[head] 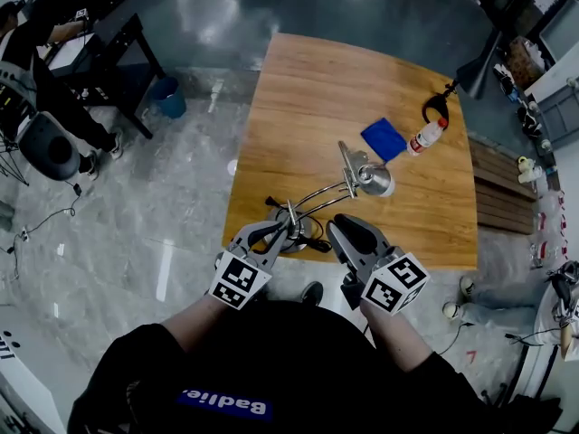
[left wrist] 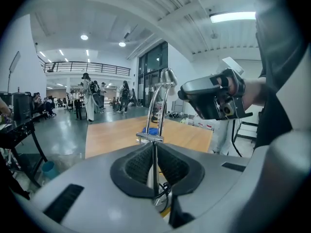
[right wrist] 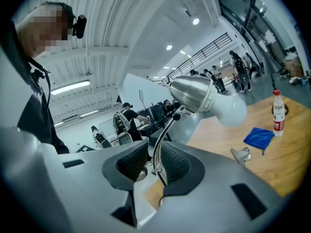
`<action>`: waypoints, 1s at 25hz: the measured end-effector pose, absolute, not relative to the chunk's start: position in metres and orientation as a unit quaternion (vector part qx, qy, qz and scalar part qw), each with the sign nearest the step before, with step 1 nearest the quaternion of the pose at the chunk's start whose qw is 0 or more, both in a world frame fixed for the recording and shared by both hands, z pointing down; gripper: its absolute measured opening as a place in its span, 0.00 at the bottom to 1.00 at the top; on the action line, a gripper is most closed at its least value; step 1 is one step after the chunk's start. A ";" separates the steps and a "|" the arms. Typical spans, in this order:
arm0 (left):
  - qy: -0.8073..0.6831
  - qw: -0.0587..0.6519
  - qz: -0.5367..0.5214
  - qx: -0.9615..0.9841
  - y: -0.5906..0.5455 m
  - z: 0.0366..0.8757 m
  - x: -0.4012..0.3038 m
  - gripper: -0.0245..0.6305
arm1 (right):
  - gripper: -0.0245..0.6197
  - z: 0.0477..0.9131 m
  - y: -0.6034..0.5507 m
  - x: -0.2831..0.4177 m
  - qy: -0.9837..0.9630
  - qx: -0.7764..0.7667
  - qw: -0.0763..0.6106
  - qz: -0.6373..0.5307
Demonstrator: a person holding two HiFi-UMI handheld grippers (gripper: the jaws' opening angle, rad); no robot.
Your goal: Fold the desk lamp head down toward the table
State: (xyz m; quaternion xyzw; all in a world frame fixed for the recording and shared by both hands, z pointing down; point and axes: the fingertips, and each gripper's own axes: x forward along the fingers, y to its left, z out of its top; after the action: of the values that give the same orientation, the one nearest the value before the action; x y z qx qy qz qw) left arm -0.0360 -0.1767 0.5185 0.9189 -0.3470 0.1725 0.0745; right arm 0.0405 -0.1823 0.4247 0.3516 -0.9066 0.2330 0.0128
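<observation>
A chrome desk lamp stands near the front edge of the wooden table (head: pixel 298 98). Its base (head: pixel 306 240) is by my grippers, and its twin-rod arm (head: pixel 321 195) reaches away to the head (head: pixel 373 179), which hangs low over the wood. My left gripper (head: pixel 282 227) is shut on the lower arm rod (left wrist: pixel 154 169), which is pinched between its pads (left wrist: pixel 137 165). My right gripper (head: pixel 348 229) is open around the upper arm (right wrist: pixel 163 140), with a gap on the left side. In the right gripper view, the head (right wrist: pixel 194 97) and white bulb (right wrist: pixel 231 109) are just ahead.
A blue cloth (head: pixel 384 138) and a clear bottle with a red cap (head: pixel 427 136) lie beyond the lamp head, and a black object (head: pixel 436 107) sits at the far right edge. A blue bin (head: pixel 169 98) stands on the floor to the left. People stand in the background.
</observation>
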 end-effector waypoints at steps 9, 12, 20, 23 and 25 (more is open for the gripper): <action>-0.340 0.088 0.204 0.914 -0.191 0.552 -0.030 0.21 | 0.19 0.416 -0.200 0.043 -0.890 0.363 -0.021 0.276; -0.338 0.098 0.207 0.913 -0.196 0.561 -0.027 0.24 | 0.19 0.414 -0.205 0.042 -0.881 0.365 -0.041 0.297; -0.328 0.090 0.218 0.915 -0.210 0.571 -0.008 0.25 | 0.19 0.409 -0.222 0.045 -0.864 0.373 -0.073 0.329; -0.323 0.082 0.222 0.916 -0.214 0.571 -0.003 0.24 | 0.17 0.408 -0.228 0.049 -0.857 0.384 -0.077 0.335; -0.321 0.080 0.223 0.917 -0.213 0.573 -0.001 0.24 | 0.13 0.410 -0.229 0.051 -0.853 0.385 -0.083 0.343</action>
State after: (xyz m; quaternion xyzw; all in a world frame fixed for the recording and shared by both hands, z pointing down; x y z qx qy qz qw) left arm -0.0014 -0.2132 0.5726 0.9169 -0.3208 0.2233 0.0800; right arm 0.0509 -0.2288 0.4095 0.3853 -0.8528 0.3428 -0.0830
